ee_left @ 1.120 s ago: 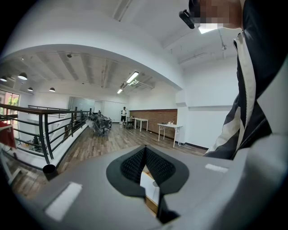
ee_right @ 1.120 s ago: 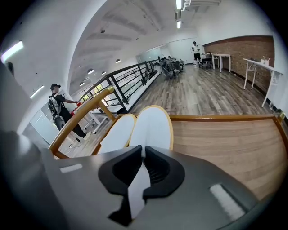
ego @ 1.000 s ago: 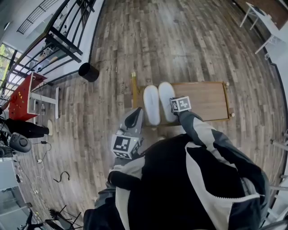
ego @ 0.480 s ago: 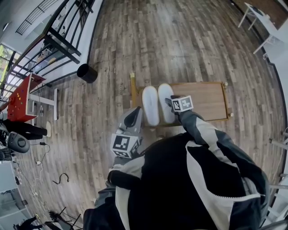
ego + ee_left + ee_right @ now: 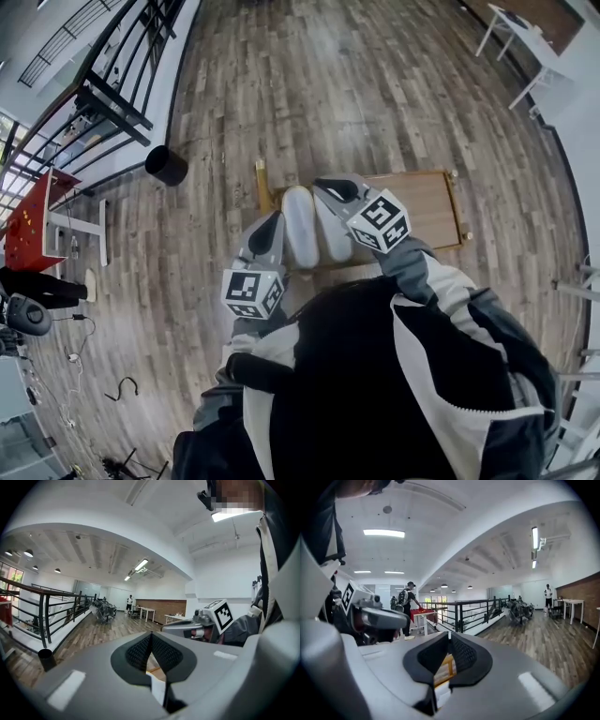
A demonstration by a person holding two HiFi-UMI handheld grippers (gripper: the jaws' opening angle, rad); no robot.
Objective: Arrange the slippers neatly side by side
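Two white slippers [image 5: 298, 225] lie side by side on a low wooden board [image 5: 427, 206], toes pointing away from me. My right gripper [image 5: 323, 185] is raised over the right slipper [image 5: 334, 239] and hides part of it. Its jaws are closing with nothing between them, and in the right gripper view the tips [image 5: 449, 633] meet. My left gripper [image 5: 274, 217] hovers at the left slipper's near left side, shut and empty. In the left gripper view its tips [image 5: 151, 634] touch, with the right gripper [image 5: 187, 627] beside them.
A black bin [image 5: 166, 165] stands on the plank floor at the left, near a black railing [image 5: 112, 94] and a red table [image 5: 33, 206]. A white table [image 5: 520, 28] is at the far right. Cables [image 5: 122, 386] lie at lower left. A person [image 5: 408, 606] stands by the railing.
My right gripper has lifted off the right slipper's heel and swung up and left. The left gripper has risen a little. The slippers have stayed side by side.
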